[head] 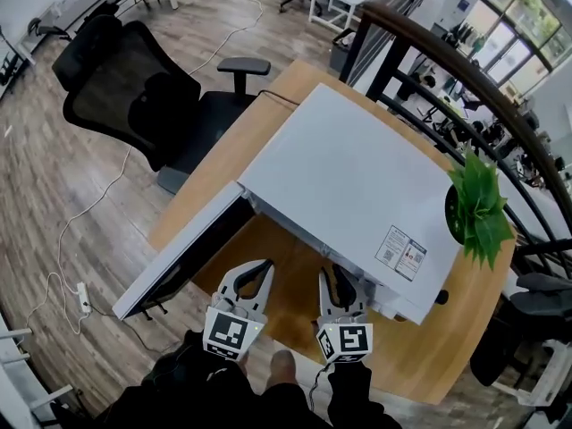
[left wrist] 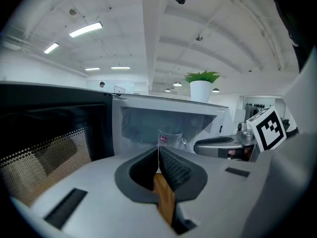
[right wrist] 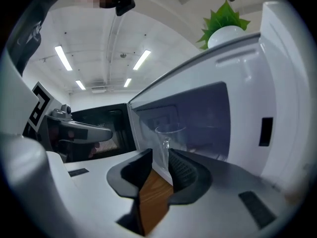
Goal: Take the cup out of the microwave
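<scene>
A white microwave (head: 357,177) stands on a wooden table (head: 429,347) with its door (head: 179,257) swung open to the left. Inside it stands a clear glass cup (left wrist: 171,138), upright, which also shows in the right gripper view (right wrist: 168,135); the microwave's top hides it from the head view. Both grippers hover side by side in front of the opening, short of the cup. My left gripper (head: 250,271) (left wrist: 158,155) has its jaws together with nothing in them. My right gripper (head: 340,275) (right wrist: 159,155) has a gap between its jaws, empty, with the cup straight ahead.
A green plant in a white pot (head: 478,204) sits on the microwave's far right corner. A black office chair (head: 143,96) stands beyond the table at the left. A dark railing (head: 447,70) runs along the right. Cables lie on the wooden floor (head: 71,266).
</scene>
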Demonstrator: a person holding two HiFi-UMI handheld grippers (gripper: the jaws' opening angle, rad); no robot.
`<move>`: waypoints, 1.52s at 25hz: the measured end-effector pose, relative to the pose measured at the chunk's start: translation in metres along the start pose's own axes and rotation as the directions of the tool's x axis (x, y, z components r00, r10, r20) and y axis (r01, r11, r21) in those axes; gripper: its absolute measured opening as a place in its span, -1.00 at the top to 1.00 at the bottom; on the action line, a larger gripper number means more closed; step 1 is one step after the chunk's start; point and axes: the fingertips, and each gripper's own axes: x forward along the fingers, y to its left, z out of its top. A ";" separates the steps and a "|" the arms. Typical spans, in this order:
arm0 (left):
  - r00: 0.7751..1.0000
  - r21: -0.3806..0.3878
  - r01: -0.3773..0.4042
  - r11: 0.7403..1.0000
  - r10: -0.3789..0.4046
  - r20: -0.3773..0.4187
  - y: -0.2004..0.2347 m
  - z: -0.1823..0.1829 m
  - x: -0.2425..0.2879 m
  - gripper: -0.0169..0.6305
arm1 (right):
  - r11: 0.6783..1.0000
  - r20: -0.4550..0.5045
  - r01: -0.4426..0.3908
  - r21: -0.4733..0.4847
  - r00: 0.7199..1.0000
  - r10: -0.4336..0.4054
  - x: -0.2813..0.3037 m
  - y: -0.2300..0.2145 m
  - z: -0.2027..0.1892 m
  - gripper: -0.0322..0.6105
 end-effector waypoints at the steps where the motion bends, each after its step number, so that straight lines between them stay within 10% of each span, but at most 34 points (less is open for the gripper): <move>1: 1.000 -0.004 -0.008 1.000 0.008 -0.003 0.002 -0.003 0.001 0.87 | 1.000 -0.003 -0.008 0.001 1.000 0.008 0.005 0.000 -0.002 0.53; 38: 0.980 -0.119 -0.195 0.974 0.189 -0.058 0.065 -0.049 -0.009 0.87 | 0.976 -0.061 -0.215 -0.043 0.975 0.212 0.098 0.038 -0.012 0.50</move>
